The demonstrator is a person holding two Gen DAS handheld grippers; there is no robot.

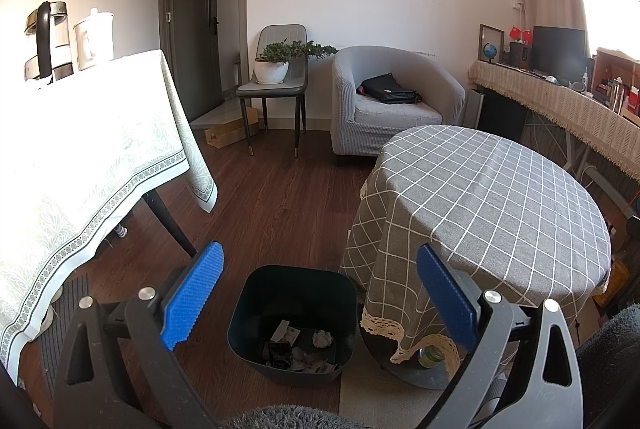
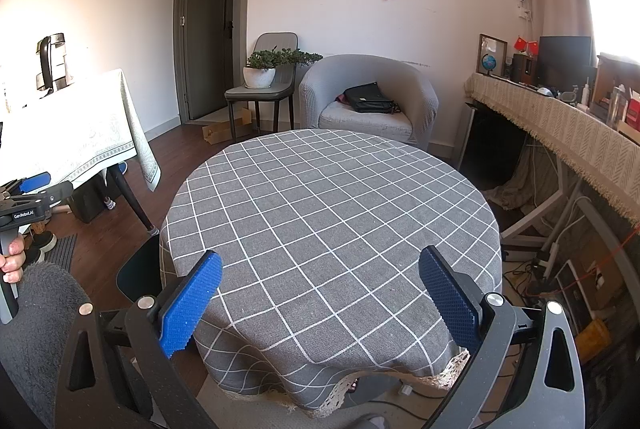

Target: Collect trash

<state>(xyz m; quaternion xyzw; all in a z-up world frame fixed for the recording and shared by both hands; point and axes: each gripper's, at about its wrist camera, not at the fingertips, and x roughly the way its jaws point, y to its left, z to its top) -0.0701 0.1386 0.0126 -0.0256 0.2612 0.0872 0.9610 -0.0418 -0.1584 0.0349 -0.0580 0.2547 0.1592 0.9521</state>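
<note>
A dark trash bin (image 1: 294,293) stands on the wood floor left of the round table (image 1: 496,197). Crumpled paper (image 1: 322,339), a dark wrapper and other scraps lie inside it. My left gripper (image 1: 320,289) is open and empty, held above the bin. My right gripper (image 2: 320,293) is open and empty over the near part of the round table's grey checked cloth (image 2: 332,213). The bin's edge (image 2: 138,271) shows at the table's left in the right wrist view. The left gripper's handle, held in a hand, shows at the far left (image 2: 28,205).
A table with a white cloth (image 1: 80,165) stands at left with a kettle (image 1: 48,41) on it. A grey armchair (image 1: 392,101) with a black bag, a chair with a potted plant (image 1: 276,65), and a long cluttered desk (image 1: 560,97) lie beyond. A can (image 1: 431,357) sits under the round table.
</note>
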